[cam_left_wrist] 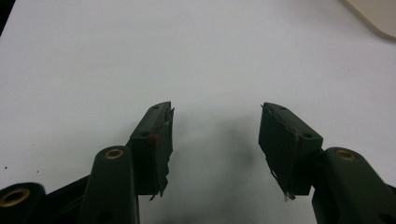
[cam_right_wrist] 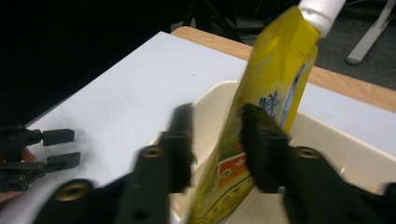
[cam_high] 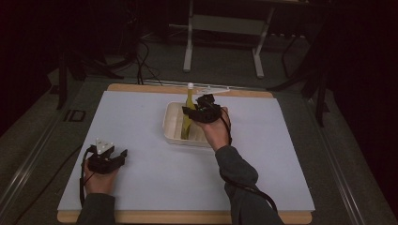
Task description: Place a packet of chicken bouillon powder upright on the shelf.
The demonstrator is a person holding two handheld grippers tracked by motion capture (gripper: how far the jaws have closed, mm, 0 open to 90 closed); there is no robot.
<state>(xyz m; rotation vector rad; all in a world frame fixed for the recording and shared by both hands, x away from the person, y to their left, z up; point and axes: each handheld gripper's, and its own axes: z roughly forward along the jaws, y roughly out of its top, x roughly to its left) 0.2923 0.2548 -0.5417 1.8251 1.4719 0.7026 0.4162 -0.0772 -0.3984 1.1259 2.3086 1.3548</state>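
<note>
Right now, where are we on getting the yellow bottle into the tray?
Looks done: the yellow bottle stands tilted inside the cream tray, white cap up. In hand: the right gripper straddles it with a gap showing at one jaw, so it looks released rather than gripped. Left: pull that gripper clear, if the bottle stays put. The left gripper rests open over the white mat.

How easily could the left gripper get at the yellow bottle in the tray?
Probably not easily: the left gripper rests far across the table, and the right gripper already straddles the yellow bottle standing in the tray.
</note>
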